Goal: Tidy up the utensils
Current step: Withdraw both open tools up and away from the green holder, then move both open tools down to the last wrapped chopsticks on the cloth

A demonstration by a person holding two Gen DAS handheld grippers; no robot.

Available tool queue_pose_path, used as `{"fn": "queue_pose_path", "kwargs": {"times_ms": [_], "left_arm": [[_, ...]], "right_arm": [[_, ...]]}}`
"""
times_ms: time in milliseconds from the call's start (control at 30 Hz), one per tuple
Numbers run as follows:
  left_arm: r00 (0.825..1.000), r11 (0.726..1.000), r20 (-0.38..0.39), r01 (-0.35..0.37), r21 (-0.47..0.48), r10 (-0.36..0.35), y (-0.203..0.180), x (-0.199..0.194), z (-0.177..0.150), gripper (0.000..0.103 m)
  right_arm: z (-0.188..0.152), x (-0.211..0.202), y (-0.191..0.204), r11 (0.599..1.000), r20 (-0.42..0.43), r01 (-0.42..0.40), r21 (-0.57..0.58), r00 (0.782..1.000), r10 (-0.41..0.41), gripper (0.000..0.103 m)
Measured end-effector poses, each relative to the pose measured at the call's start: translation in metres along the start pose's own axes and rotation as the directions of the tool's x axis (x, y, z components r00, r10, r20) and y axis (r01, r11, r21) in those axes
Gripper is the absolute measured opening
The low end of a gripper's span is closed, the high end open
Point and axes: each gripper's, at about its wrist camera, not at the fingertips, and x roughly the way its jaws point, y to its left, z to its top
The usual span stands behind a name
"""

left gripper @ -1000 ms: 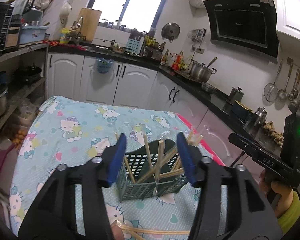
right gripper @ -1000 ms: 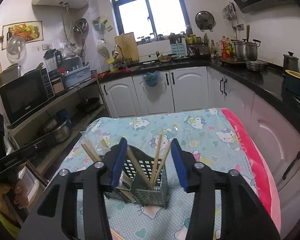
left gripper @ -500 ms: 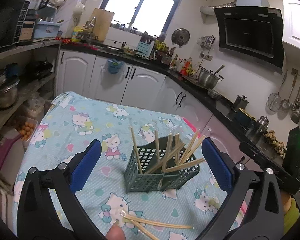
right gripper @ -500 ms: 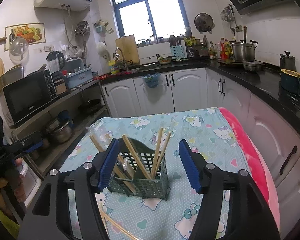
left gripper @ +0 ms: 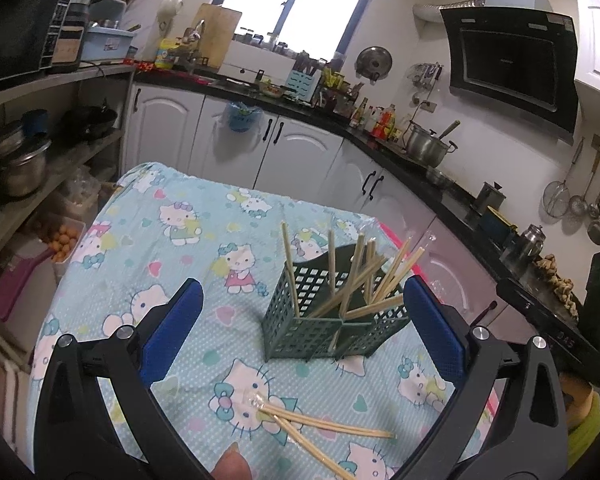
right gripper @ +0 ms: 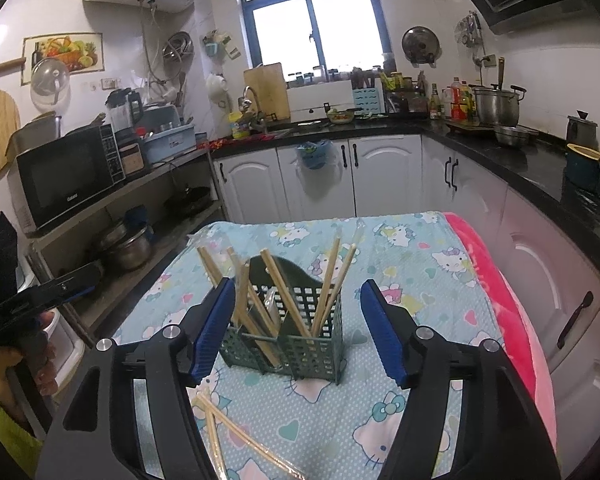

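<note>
A dark green slotted utensil caddy [left gripper: 332, 320] stands on the Hello Kitty cloth, with several wooden chopsticks [left gripper: 352, 280] leaning in it; it also shows in the right wrist view [right gripper: 288, 332]. Loose chopsticks [left gripper: 324, 424] lie on the cloth in front of it, some in clear wrappers, and show in the right wrist view [right gripper: 228, 432]. My left gripper [left gripper: 300, 332] is wide open and empty, above and short of the caddy. My right gripper [right gripper: 298, 328] is open and empty, its blue pads [right gripper: 216, 328] on either side of the caddy in view.
The table with its blue patterned cloth [left gripper: 172, 240] has a pink edge [right gripper: 496, 288] on the right. White cabinets and a black counter [right gripper: 500, 152] with pots run behind and to the right. Shelves with a microwave [right gripper: 68, 176] and pots stand left.
My left gripper has opened wide and pulled back and up from the caddy. My right gripper has opened too and drawn back a little.
</note>
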Motion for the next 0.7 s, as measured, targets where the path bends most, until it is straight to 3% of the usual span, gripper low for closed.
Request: {"fn": "queue_pose_path", "kwargs": {"times_ms": [700], "left_arm": [[0.991, 0.998, -0.129, -0.037, -0.048, 0.031, 0.022, 0.016, -0.044, 0.092]], "right_arm": [[-0.038, 0.013, 0.015, 0.998, -0.131, -0.037, -0.053, 0.991, 0.03, 0.063]]}}
